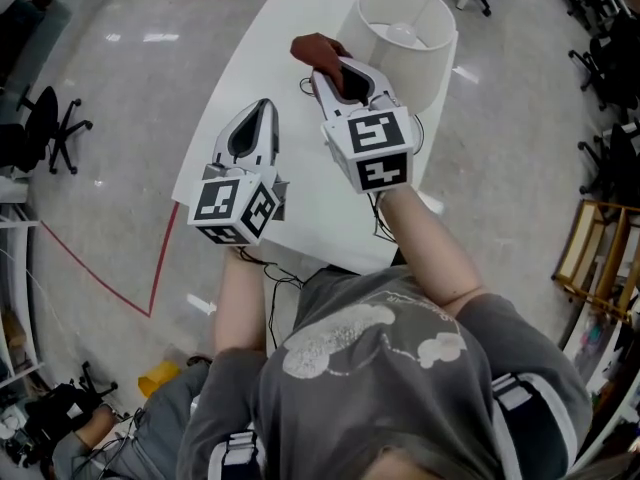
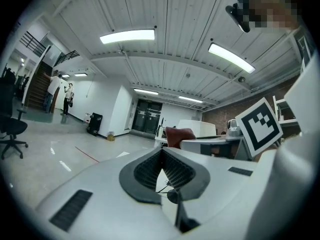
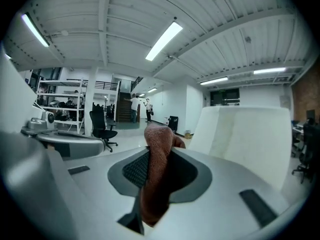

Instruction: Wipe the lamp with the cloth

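The lamp [image 1: 422, 68] stands at the far right corner of the table [image 1: 262, 53], its white shade open upward with the bulb showing inside. The cloth [image 1: 316, 47], reddish brown, sits at about 9 o'clock from the shade, near it with a gap between. It is pinched in the right gripper [image 1: 335, 68], whose jaws are closed onto it. In the right gripper view the cloth [image 3: 156, 176] bunches above the tips and hangs down between the pads, with the lamp [image 3: 245, 139] at 2 o'clock. The left gripper [image 1: 264, 105], at 8 o'clock from the right, has its jaws together on nothing.
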Available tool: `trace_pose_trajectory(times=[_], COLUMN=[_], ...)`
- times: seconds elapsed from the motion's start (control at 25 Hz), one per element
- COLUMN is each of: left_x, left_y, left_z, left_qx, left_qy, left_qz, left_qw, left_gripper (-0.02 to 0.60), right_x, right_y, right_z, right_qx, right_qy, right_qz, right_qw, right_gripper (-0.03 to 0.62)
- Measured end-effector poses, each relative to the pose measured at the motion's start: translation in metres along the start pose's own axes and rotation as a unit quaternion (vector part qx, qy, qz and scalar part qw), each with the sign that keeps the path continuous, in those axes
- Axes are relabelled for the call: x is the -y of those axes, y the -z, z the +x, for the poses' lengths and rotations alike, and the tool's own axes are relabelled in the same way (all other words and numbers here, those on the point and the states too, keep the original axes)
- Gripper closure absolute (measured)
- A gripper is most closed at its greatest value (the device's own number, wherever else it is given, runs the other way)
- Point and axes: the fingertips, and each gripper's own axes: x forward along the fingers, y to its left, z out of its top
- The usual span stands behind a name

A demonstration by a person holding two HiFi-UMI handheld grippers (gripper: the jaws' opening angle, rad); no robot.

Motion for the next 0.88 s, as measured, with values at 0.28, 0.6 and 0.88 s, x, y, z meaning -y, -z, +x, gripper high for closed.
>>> trace_pose_trajectory(times=[0.28, 0.6, 0.88], left_x=[0.008, 0.035, 0.05], left_y=[0.028, 0.046, 0.037], left_z=[-0.007, -0.006, -0.02], left_qx=[-0.017, -0.023, -0.011], left_qy=[-0.026, -0.065, -0.132], left_qz=[-0.017, -0.014, -0.003], left_qw=[0.9994, 0.9975, 0.9911], left_gripper=[0.574, 0.574, 0.574], right_x=[-0.009, -0.01, -0.025], right_y=[0.049, 0.068, 0.051], right_z=[-0.012, -0.036, -0.047], right_qx=[-0.042, -0.03, 0.007], right_qy=[-0.044, -0.123, -0.219], right_qz=[0.001, -0.013, -0.033], right_qw=[0.998, 0.992, 0.975], right_gripper=[0.503, 0.503, 0.503])
